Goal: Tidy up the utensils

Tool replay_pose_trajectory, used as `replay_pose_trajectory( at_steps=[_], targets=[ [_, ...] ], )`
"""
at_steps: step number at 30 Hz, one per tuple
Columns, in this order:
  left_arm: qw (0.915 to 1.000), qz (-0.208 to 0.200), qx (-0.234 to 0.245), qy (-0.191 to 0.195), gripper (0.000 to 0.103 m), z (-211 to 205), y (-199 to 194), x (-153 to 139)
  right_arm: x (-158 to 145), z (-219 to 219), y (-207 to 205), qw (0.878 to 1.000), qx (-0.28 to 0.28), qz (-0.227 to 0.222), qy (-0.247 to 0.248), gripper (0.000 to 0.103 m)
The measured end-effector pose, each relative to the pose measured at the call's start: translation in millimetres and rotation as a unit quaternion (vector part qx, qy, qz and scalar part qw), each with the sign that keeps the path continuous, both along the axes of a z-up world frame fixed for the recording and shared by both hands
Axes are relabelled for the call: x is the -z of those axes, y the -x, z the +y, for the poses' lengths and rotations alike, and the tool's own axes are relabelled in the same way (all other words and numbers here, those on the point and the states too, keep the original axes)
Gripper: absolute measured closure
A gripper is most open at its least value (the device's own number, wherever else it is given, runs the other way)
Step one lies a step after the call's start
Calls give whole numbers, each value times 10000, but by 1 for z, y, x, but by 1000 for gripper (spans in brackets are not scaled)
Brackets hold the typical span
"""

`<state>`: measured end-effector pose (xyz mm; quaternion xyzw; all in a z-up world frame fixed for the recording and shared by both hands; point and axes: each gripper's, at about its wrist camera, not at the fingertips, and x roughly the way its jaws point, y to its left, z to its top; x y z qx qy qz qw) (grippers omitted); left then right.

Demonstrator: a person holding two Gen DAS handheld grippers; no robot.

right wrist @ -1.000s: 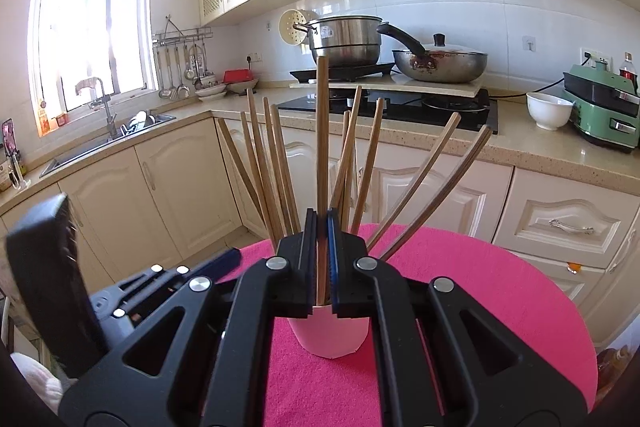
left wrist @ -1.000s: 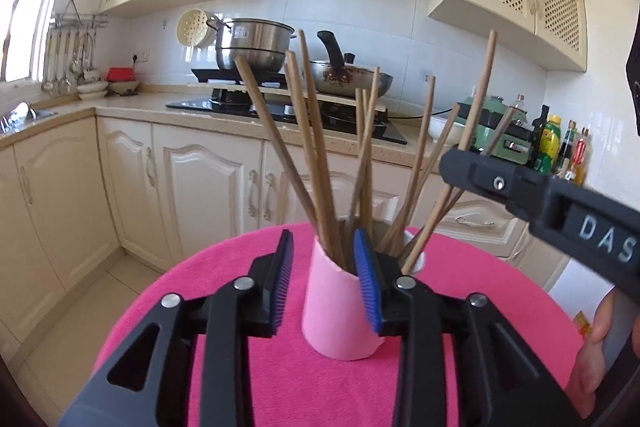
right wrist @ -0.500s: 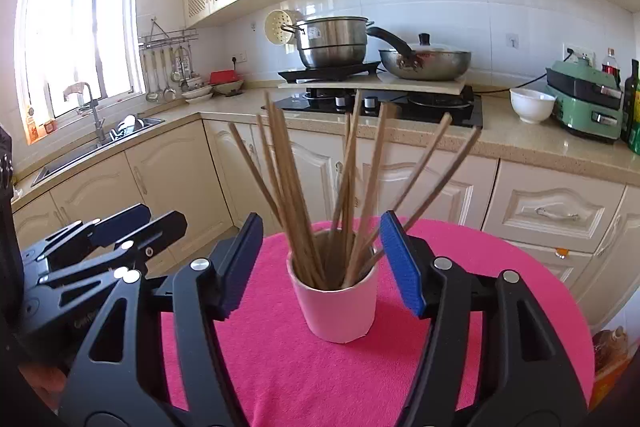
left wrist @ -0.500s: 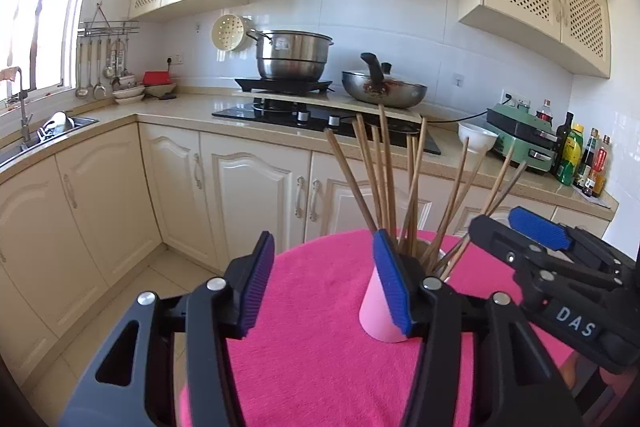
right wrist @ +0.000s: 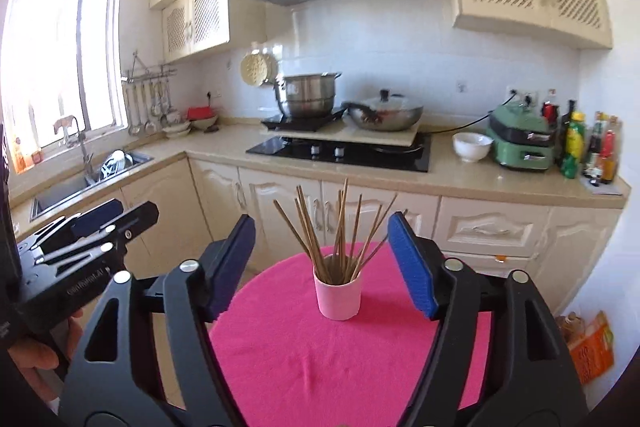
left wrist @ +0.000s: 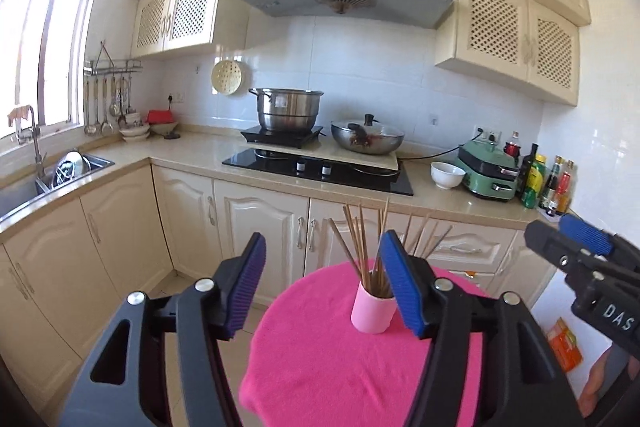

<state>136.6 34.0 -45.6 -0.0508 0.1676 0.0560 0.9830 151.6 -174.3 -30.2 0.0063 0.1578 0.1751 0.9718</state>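
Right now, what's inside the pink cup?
The pink cup holds a bunch of wooden chopsticks that fan out above its rim. Their lower ends and the cup's bottom are hidden by its wall.

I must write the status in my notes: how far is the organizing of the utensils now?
It looks nearly finished. Done: the chopsticks all stand in the pink cup on the pink tablecloth; none lies loose on the visible cloth. In hand: nothing. The left tongs and right tongs have just been opening, with nothing between their jaws, both well short of the cup. Left: nothing visible, though the sticks fan out unevenly.
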Motion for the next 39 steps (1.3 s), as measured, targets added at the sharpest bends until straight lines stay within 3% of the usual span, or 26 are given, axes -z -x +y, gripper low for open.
replay_pose_trajectory(
  at_steps=[8, 12, 18, 29, 39],
  targets=[
    [9990, -99, 398, -153, 36, -2, 113, -64, -66, 5, 126, 9988, 407, -276, 32, 20],
    [9985, -54, 404, -358, 34, -6, 161, -91, -89, 3, 167, 9983, 466, -332, 93, 15],
    [9979, -363, 448, -283, 32, -6, 211, -127, -110, -3, 208, 9982, 491, -304, 146, 14],
    [9945, -709, 638, -443, 31, -31, 244, -159, -134, -6, 240, 9978, 393, -516, 98, 13],
    [9936, -816, 437, -653, 29, -38, 247, -168, -142, -9, 238, 9978, 295, -581, 72, 13]
  ],
)
